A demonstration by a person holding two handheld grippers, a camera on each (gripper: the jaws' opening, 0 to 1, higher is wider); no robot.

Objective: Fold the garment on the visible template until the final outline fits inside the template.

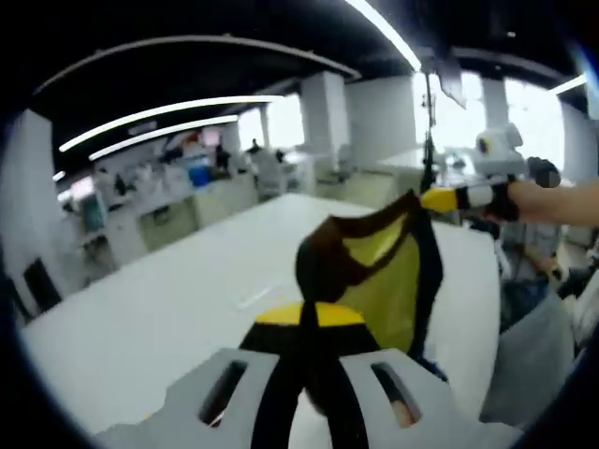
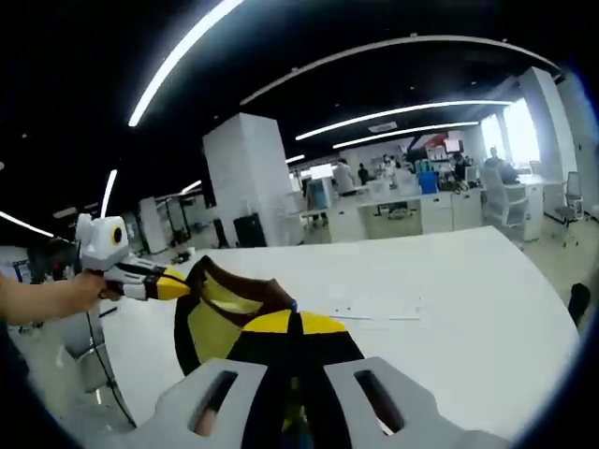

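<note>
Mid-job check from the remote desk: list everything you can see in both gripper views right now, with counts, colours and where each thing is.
garment: one, yellow with dark brown or black trim, lifted above the table and stretched between the two tools
table: one, white, large, under the garment; faint marks show on its top in the right gripper view
office chair: one, white, at the far side of the table
desks and monitors: several, white, in the background office
pillar: one, white, behind the table
ceiling lights: several long white strips overhead
left tool: one, yellow and black tips, shut on the garment
right tool: one, yellow and black tips, shut on the garment
hand: one, holding the left tool
</note>
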